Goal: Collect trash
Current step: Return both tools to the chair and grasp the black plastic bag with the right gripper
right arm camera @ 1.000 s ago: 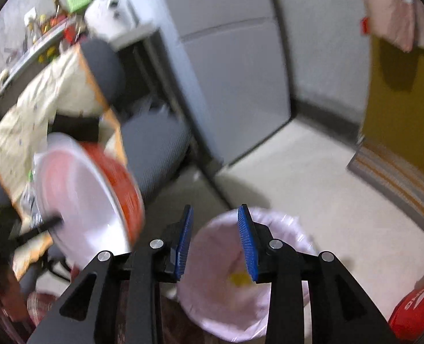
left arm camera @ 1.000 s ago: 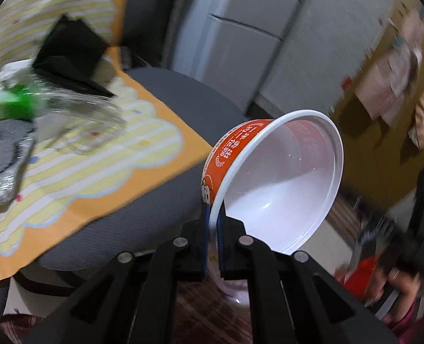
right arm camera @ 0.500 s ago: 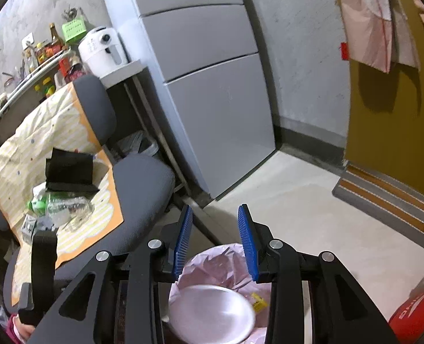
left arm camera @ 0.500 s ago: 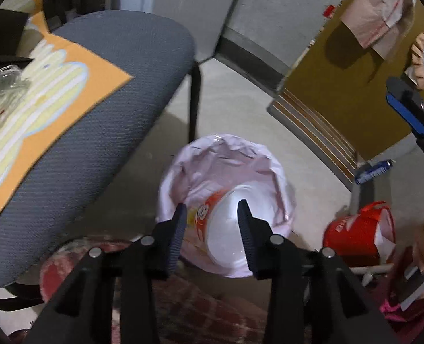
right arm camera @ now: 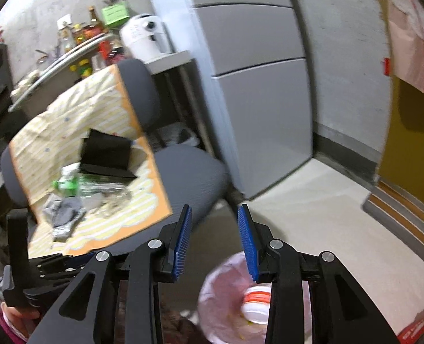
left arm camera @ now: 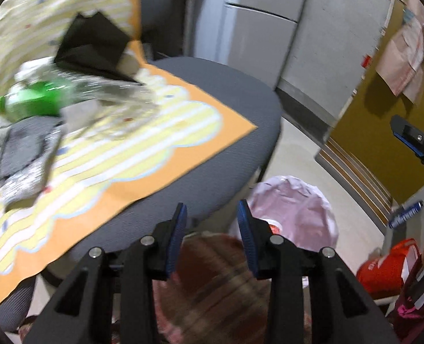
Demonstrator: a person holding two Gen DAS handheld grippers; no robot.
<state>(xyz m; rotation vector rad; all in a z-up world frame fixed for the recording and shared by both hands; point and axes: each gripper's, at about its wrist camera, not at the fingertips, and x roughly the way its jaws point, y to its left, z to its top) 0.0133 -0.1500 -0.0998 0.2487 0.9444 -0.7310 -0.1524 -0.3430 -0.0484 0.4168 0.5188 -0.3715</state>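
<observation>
I am holding both my left gripper [left arm camera: 212, 238] and right gripper [right arm camera: 215, 240] wide open and empty. The orange-and-white paper noodle bowl [right arm camera: 256, 305] is lying inside the pink-lined bin [right arm camera: 220, 301]. Next, I judge, I am reaching for the crushed clear plastic bottle with green label [left arm camera: 68, 97] on the grey chair seat [left arm camera: 235, 91].

Orange-white bowl [right arm camera: 255, 305] inside pink-lined bin [right arm camera: 212, 292]

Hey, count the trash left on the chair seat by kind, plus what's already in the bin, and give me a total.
Clear crushed plastic bottle with green label: 1
Black folded cardboard piece: 1
Grey and silver foil wrapper: 1
Orange and white paper noodle bowl, inside the pink-lined trash bin: 1
Total: 4, blur may hide smaller scraps.
</observation>
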